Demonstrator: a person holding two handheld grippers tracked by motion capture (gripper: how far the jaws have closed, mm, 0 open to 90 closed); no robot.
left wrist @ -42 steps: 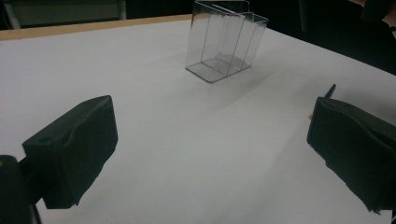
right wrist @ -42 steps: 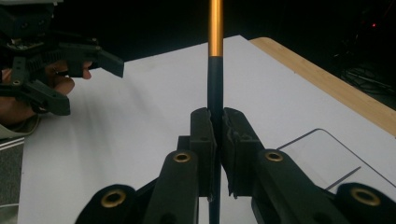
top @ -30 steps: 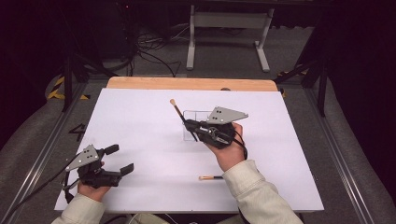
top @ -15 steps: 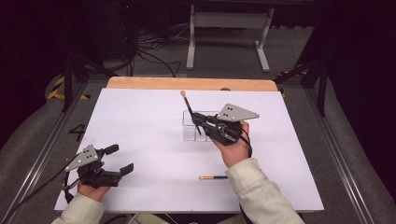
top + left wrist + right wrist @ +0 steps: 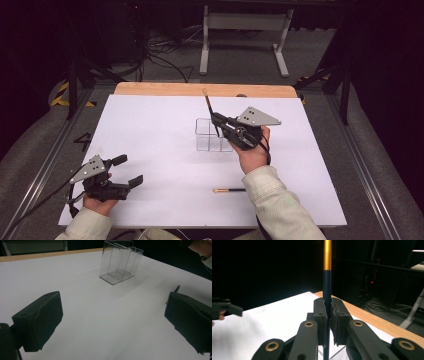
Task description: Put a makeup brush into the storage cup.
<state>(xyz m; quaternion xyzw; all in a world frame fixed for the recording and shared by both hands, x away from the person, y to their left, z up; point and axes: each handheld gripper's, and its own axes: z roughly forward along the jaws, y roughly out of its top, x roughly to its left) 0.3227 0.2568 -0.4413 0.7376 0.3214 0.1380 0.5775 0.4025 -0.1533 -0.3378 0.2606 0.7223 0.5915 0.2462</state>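
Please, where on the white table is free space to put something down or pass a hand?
The white sheet is bare from its left edge to the clear holder, and between that holder and the left gripper. It is crowded around the holder, where the right gripper holds a brush, and by the second brush near the front edge.

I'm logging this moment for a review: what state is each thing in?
Left hand-held gripper: open, holds nothing, low over the table.
Right hand-held gripper: shut on the brush.
Brush: held steeply tilted, lower end at the clear holder.
Clear holder: upright, compartments look empty.
Second brush: lying flat on the table.
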